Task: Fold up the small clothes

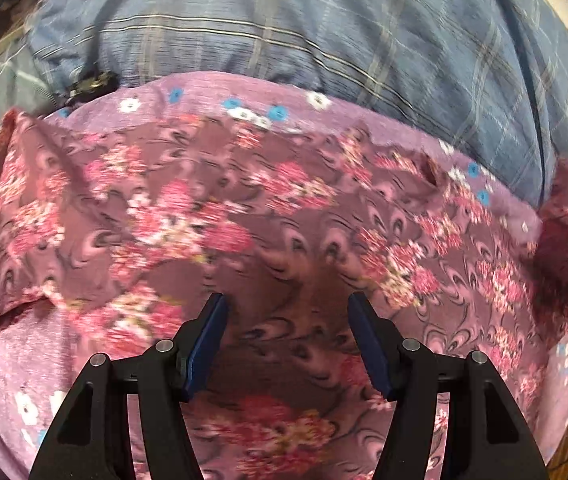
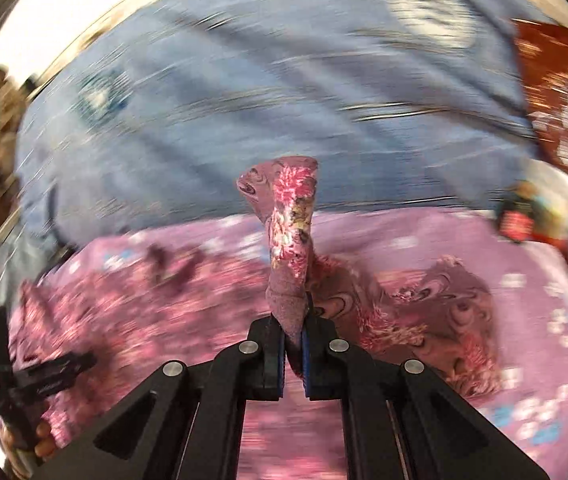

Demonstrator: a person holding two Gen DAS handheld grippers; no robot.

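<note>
A small mauve garment with pink flower print (image 1: 212,216) lies spread on a lilac flowered sheet (image 1: 12,360). My left gripper (image 1: 285,308) is open just above the garment's near middle, with nothing between its fingers. In the right wrist view my right gripper (image 2: 293,332) is shut on a corner of the same garment (image 2: 291,220), which stands up from the jaws in a twisted strip. The rest of the garment (image 2: 423,300) trails to the right below it. The left gripper (image 2: 36,376) shows at the lower left of that view.
A blue-grey checked bedcover (image 1: 323,32) lies beyond the lilac sheet (image 2: 523,320). A red patterned cloth (image 2: 559,100) and a small colourful object (image 2: 523,212) sit at the right. A dark small object (image 1: 92,82) lies at the sheet's far left edge.
</note>
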